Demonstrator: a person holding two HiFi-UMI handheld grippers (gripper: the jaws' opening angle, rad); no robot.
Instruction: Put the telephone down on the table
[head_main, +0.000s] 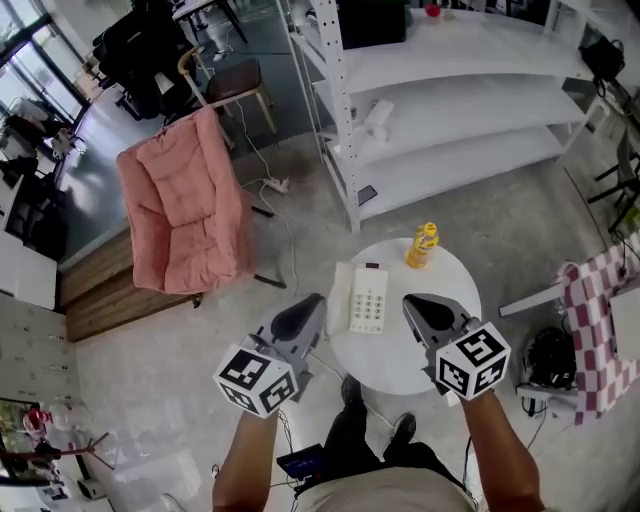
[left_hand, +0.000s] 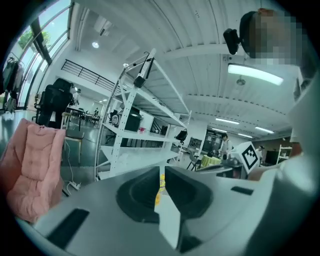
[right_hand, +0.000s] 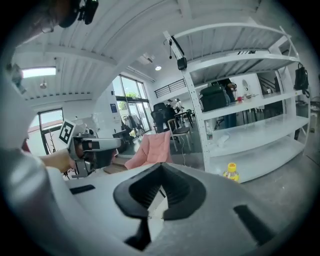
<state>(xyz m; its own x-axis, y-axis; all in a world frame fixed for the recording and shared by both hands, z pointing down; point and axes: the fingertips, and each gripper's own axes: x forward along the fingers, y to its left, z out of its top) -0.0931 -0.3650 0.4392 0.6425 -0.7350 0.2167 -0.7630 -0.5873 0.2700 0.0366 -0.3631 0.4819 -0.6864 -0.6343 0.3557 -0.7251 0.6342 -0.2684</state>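
The room has a pale stone floor (head_main: 150, 380). A tall white shelf rack (head_main: 450, 110) stands at the far side. A pink chair (head_main: 185, 215) sits on the left, and a red and white checked cloth (head_main: 592, 320) hangs on the right. Near the middle is a small round white tabletop (head_main: 375, 362).

The white telephone (head_main: 368, 298) lies flat on the tabletop, on its left part, with its buttons facing up. A yellow bottle (head_main: 422, 246) stands upright just to the right of it, near the far edge.

The person holds one pair of tongs in each hand. The left tongs (head_main: 305, 312) are near the left edge of the tabletop, on the near left of the telephone. The right tongs (head_main: 425, 308) are over the tabletop, on its right. The telephone lies between the two and a bit farther away, and neither touches it.

Both pairs of tongs are closed tight with nothing in them. They point out across the room, not down at the tabletop.
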